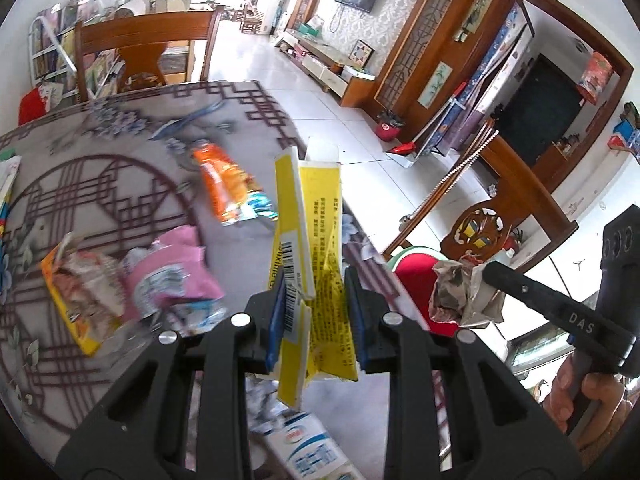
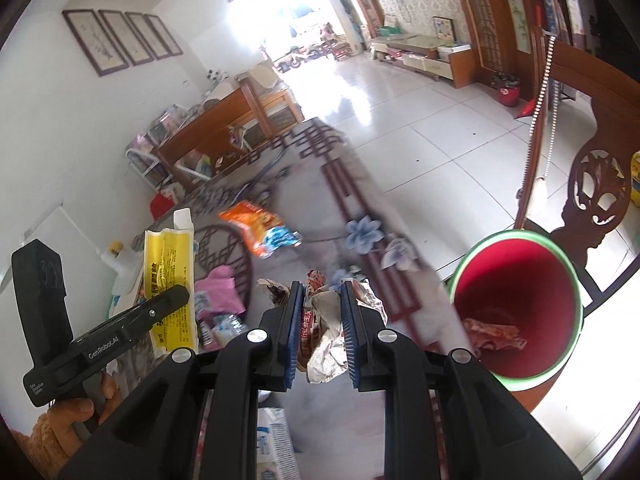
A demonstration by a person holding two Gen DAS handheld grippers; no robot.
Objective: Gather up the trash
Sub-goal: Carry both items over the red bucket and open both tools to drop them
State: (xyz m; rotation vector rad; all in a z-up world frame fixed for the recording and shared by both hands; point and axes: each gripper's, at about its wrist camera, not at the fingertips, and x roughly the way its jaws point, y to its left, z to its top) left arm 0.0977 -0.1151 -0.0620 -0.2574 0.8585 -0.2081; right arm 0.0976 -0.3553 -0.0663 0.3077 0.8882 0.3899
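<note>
Yellow carton (image 1: 316,264) clamped, roughly upright.

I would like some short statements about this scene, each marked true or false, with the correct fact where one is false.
1. The left claw is shut on a yellow box. True.
2. The right claw is open and holds nothing. False: it is shut on a crumpled wrapper.
3. The red bin stands beside the table and already has some trash in it. True.
4. The orange snack bag lies inside the bin. False: it lies on the table.
5. A pink bag lies on the table. True.
</note>
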